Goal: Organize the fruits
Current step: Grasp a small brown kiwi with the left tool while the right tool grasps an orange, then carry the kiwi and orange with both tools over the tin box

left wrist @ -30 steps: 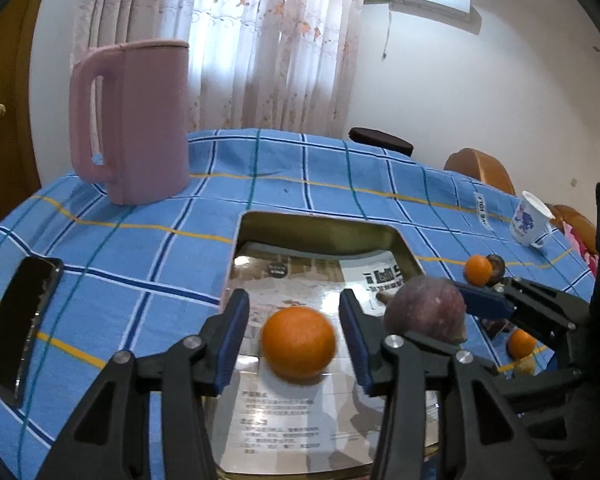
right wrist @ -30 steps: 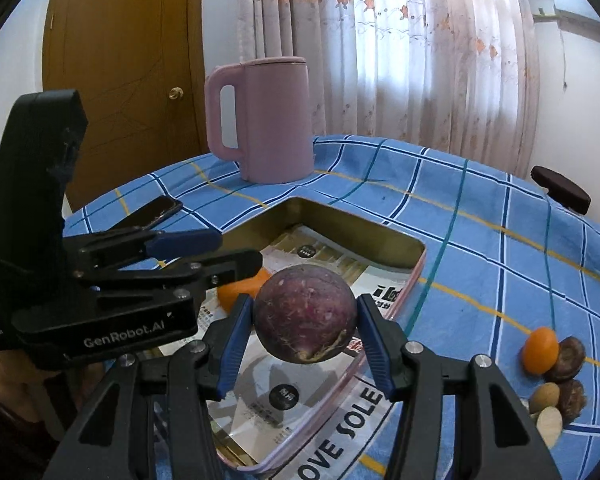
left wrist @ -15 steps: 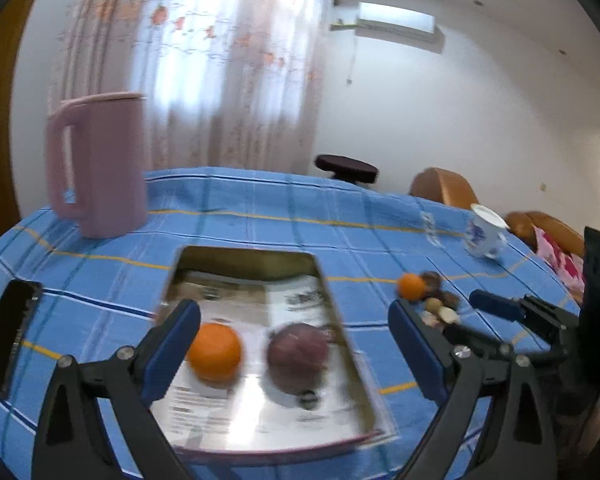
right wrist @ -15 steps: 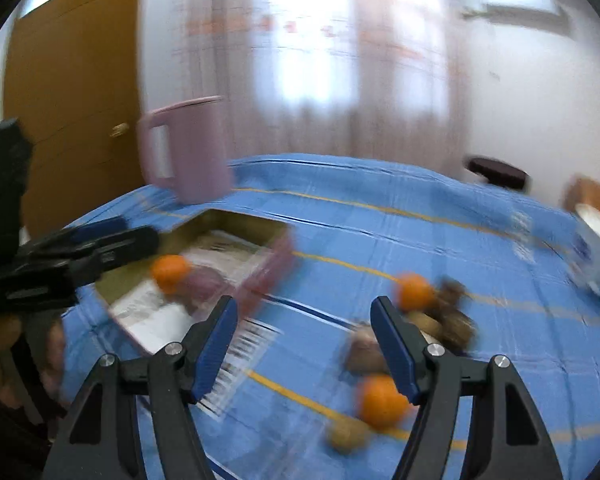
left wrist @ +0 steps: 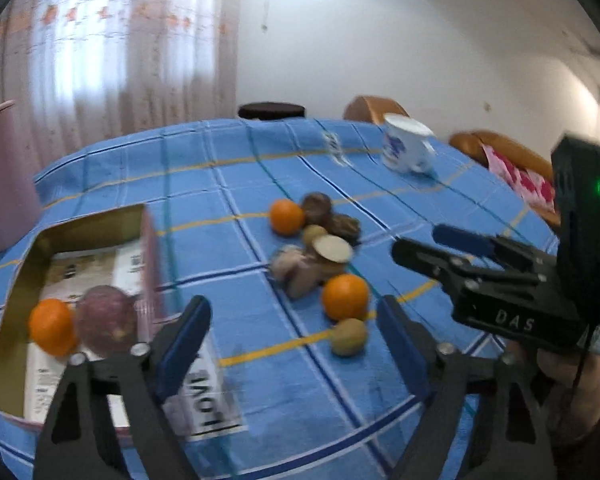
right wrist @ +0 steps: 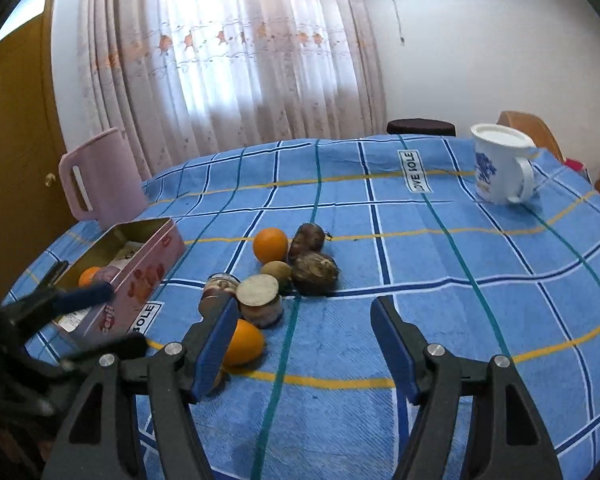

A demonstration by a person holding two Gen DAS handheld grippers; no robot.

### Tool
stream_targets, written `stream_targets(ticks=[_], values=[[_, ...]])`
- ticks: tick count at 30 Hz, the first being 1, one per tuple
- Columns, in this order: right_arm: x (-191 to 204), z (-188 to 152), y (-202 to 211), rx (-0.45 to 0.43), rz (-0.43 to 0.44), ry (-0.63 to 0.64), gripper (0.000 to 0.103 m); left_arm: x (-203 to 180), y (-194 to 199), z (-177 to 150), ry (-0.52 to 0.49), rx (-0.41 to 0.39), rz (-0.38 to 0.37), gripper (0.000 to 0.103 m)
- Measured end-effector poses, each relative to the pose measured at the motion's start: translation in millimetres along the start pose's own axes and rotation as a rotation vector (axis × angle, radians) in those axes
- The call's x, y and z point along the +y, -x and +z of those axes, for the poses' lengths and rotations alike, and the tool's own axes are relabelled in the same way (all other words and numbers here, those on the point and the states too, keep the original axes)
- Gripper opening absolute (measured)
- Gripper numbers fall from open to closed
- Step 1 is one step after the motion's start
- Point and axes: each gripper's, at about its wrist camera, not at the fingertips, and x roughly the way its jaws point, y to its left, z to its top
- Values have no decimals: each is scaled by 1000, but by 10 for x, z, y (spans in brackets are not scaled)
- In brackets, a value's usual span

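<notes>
A pink tin box (left wrist: 150,248) (right wrist: 140,268) holds an orange (left wrist: 51,332) and a purple passion fruit (left wrist: 105,326). A loose pile lies on the blue checked cloth: a far orange (right wrist: 271,245), a near orange (left wrist: 345,297) (right wrist: 242,346), two dark passion fruits (right wrist: 314,273), a small green-brown fruit (left wrist: 348,337) and two small jars (right wrist: 259,306). My left gripper (left wrist: 296,338) is open and empty, above the cloth just left of the pile. My right gripper (right wrist: 304,344) is open and empty, just right of the near orange.
A pink jug (right wrist: 100,174) stands at the back left beyond the box. A white and blue mug (right wrist: 500,168) stands at the back right. A dark stool (right wrist: 420,126) and brown chairs sit past the table's far edge.
Both grippers opened and left the orange and the passion fruit in the box. Both then swung right toward the loose pile.
</notes>
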Motion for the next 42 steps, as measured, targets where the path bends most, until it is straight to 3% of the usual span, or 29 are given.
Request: stream_targets(ticks=[5, 7, 10, 11, 15, 20, 25, 26, 32, 34, 42], values=[[-105, -31, 23, -5, 8, -54, 70, -229, -247, -31, -71, 93, -30, 69], [-105, -42, 28, -6, 12, -55, 70, -268, -343, -55, -74, 137, -60, 61], [-99, -46, 26, -7, 13, -51, 70, -265, -431, -92, -68, 173, -64, 39], [-100, -47, 24, -7, 14, -51, 70, -251, -426, -92, -62, 172, -81, 28], [-91, -46, 24, -4, 20, -40, 70, -100, -269, -63, -11, 102, -98, 28], [111, -35, -68, 38, 29, 50, 70, 163, -102, 6, 48, -2, -12, 28], [357, -58, -305, 151, 54, 141, 67, 268, -138, 6, 78, -11, -3, 27], [372, -56, -345, 170, 69, 139, 60, 265, -143, 2, 75, -9, 6, 27], [315, -99, -539, 271, 165, 86, 53, 246, -134, -35, 72, -20, -22, 27], [327, -97, -525, 267, 189, 87, 44, 240, -117, -48, 69, -26, -20, 27], [371, -90, -403, 195, 172, 102, 44, 281, -40, -60, 90, -64, -20, 27]])
